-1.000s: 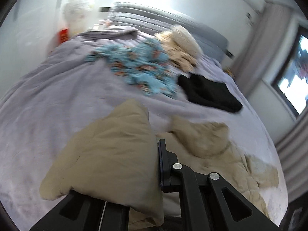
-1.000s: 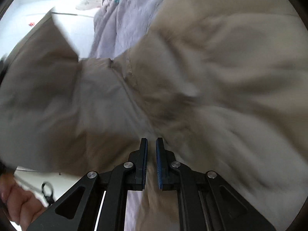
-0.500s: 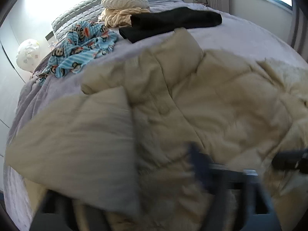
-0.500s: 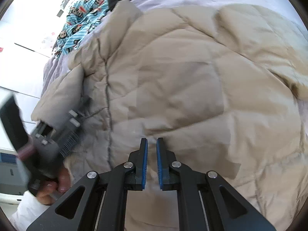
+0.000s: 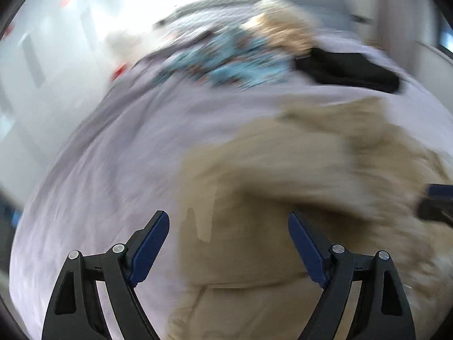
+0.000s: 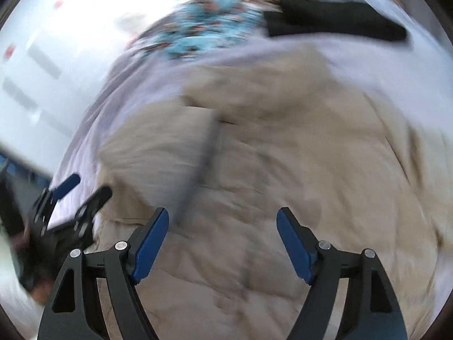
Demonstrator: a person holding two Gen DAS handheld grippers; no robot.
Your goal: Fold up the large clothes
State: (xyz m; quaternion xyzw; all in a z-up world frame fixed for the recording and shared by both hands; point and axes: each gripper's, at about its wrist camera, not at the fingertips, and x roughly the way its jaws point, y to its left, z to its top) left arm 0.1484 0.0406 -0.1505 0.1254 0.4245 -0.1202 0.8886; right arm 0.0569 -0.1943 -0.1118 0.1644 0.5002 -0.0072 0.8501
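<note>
A large beige quilted jacket (image 5: 283,187) lies spread on the lilac bedspread (image 5: 113,170); it fills most of the right wrist view (image 6: 283,170), with one flap folded over on its left part. My left gripper (image 5: 228,226) is open and empty above the jacket's left edge. My right gripper (image 6: 222,226) is open and empty above the jacket's middle. The left gripper also shows at the left of the right wrist view (image 6: 82,189), and the right gripper's tip shows at the right edge of the left wrist view (image 5: 437,201). Both views are motion-blurred.
At the far side of the bed lie a blue patterned garment (image 5: 226,65), a black garment (image 5: 348,69) and a tan knit item (image 5: 283,31). A grey headboard (image 5: 311,0) stands behind. White wall and cupboards are on the left.
Both grippers have opened and let go of the jacket, which now lies flat on the bed. Both cameras have pulled back and tilted up.
</note>
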